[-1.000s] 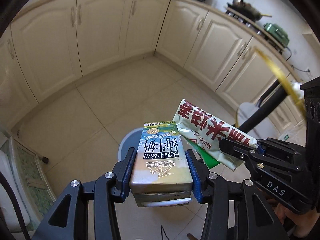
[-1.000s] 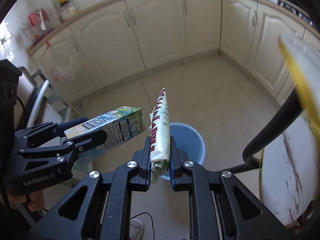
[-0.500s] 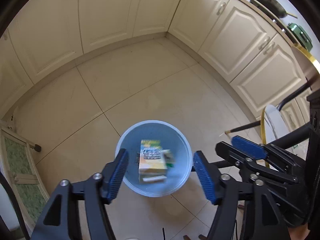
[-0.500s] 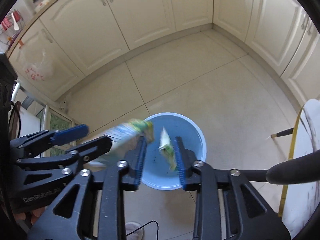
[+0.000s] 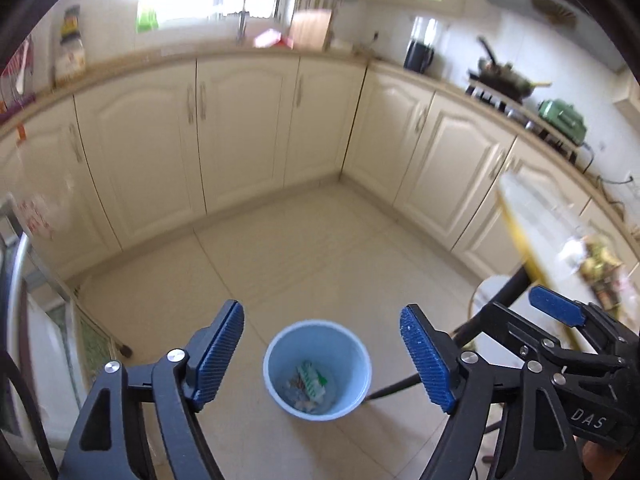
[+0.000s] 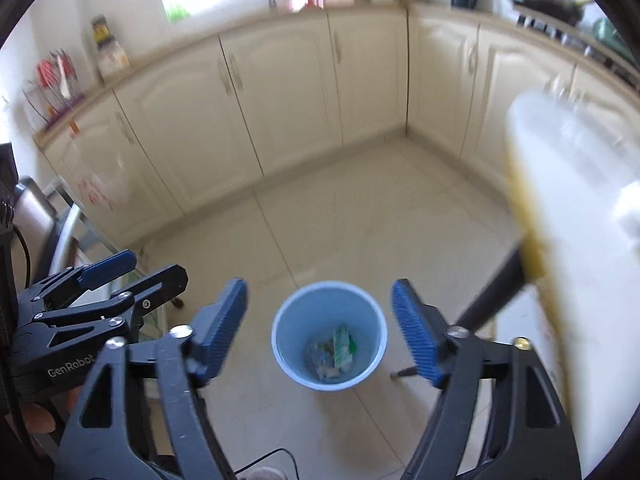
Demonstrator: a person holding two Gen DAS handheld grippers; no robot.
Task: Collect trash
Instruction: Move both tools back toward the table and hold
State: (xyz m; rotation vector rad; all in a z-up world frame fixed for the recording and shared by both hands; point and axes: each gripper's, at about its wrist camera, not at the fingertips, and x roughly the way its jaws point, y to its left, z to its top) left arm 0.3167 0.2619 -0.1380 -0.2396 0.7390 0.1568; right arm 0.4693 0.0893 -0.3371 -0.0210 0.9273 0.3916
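Both the left gripper (image 5: 322,354) and right gripper (image 6: 320,326) are opening with nothing between their pads above the bin (image 5: 280,346) at lower centre; advise confirming the trash (image 5: 310,380) has settled inside before seeking more.

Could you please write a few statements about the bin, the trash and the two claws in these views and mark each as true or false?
1. The blue bin stands upright on the tiled floor. True.
2. The left claw grips a milk carton. False: nothing is between its fingers, and its jaws are opening.
3. Trash lies at the bottom of the bin. True.
4. The right claw is shut on a wrapper. False: its jaws are opening with nothing between them.
5. The bin lies tipped on its side. False: its open mouth faces up.
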